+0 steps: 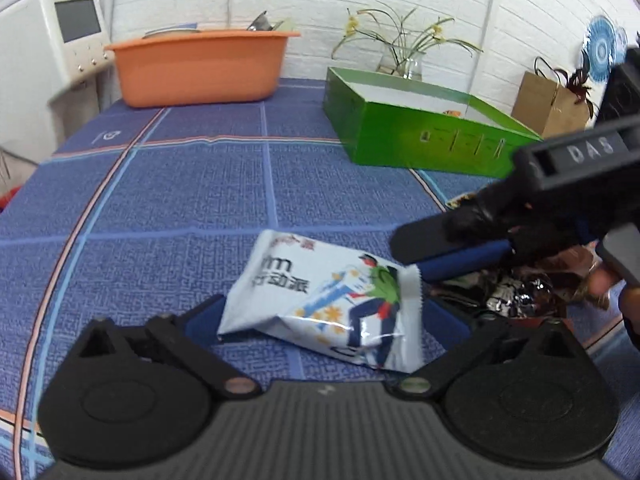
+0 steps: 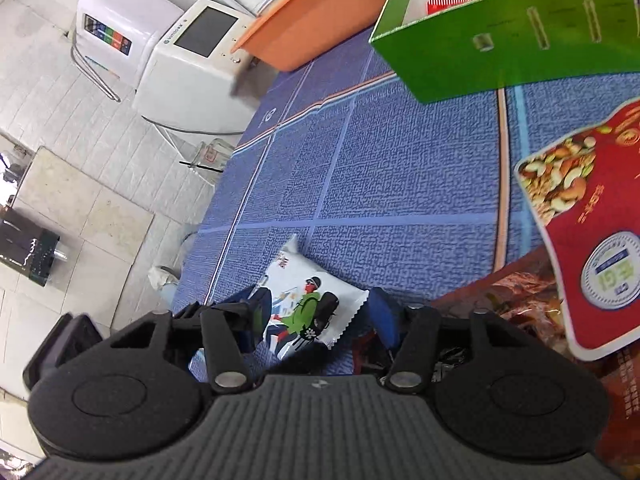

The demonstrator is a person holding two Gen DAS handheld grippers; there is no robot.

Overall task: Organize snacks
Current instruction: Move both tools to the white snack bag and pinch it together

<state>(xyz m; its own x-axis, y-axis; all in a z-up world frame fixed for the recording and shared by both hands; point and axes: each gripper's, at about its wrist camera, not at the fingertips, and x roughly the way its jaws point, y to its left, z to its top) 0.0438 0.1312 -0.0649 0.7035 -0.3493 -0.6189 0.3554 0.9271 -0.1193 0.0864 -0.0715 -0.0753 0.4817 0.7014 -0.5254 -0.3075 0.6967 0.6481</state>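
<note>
Snack packet (image 1: pixel 320 300) flat on worktop (image 1: pixel 180 184), between left tongs (image 1: pixel 324 320); box (image 1: pixel 420 128) behind right, tub (image 1: pixel 200 66) behind left.

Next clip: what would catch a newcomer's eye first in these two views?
The white snack packet with a cartoon hiker, lying on the blue cloth between the open left tongs, with the right tongs at its right end. Behind it stands the green box, and further left the orange tub. In the right wrist view, a red nut bag lies on the right.
</note>
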